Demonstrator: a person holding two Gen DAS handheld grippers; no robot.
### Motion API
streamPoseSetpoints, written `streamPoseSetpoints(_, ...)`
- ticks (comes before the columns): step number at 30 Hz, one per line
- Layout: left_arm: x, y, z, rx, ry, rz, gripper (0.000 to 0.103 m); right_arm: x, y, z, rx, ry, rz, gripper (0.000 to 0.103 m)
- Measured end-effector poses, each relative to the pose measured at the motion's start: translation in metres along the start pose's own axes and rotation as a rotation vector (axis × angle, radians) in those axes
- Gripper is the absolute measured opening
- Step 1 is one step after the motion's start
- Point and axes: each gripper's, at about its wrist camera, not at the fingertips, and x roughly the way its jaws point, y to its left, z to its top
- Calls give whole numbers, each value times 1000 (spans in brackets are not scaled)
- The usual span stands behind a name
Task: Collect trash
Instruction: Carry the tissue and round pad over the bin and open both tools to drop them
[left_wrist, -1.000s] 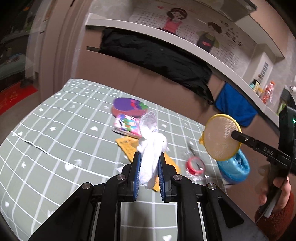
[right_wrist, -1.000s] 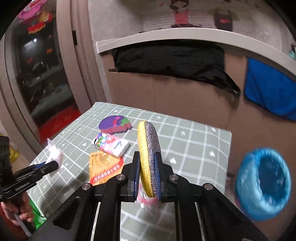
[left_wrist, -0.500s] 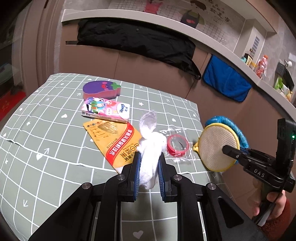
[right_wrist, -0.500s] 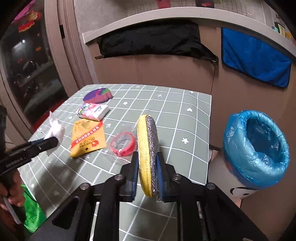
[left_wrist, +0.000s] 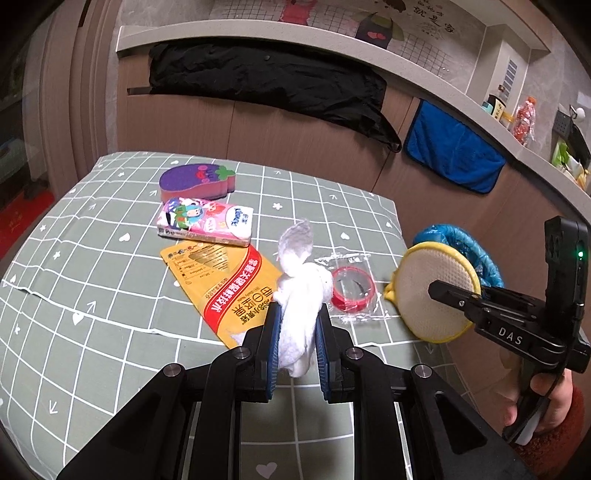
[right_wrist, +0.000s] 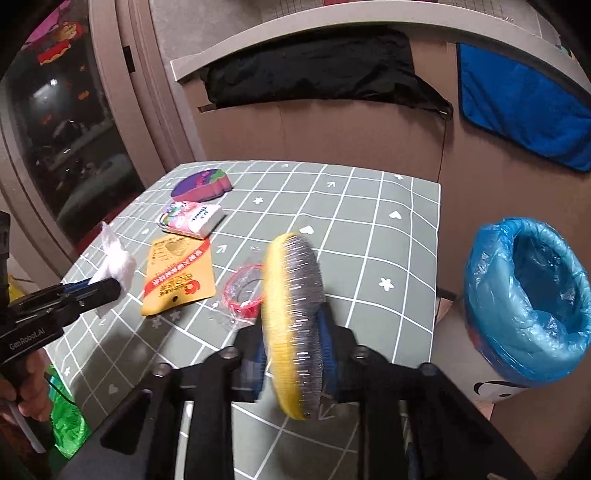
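Two claws are up over the table (left_wrist: 92, 258), and each has one piece of trash pinched in it. The left claw (left_wrist: 297, 332) is clamped on a single wad of white tissue (left_wrist: 299, 291) that pokes up between its blue-lined fingers, held above the near half of the cloth. The right claw (right_wrist: 295, 350) grips one round scouring pad (right_wrist: 291, 317), yellow on one face and silver-grey on the other, standing on edge near the table's right edge; that view is blurred.

Four things lie on the green checked cloth. Farthest back is one purple eggplant-shaped sponge (left_wrist: 195, 181). Just in front of it lies one pink pack of tissues (left_wrist: 205, 221), then one orange foil pouch (left_wrist: 221, 288) flat on the cloth, its upper corner touching the pack. To the right of the pouch sits one red ring in a clear wrapper (left_wrist: 352, 288).

One bin lined with a blue bag (right_wrist: 528, 302) stands on the floor just beside the table's right edge, its mouth open upward. On the wall behind hang one black cloth (left_wrist: 266, 81) and one blue towel (left_wrist: 450, 147).
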Motion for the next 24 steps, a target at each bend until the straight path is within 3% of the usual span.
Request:
streamPoseSetpoints(14,-31,-25,3,55,-72,-6,18,-47,18,8,-62,-99,31,14)
streamPoseSetpoints(24,-35,-27,-3,60,-73,-7,18,-48,12,-9,-46,-64,22,14)
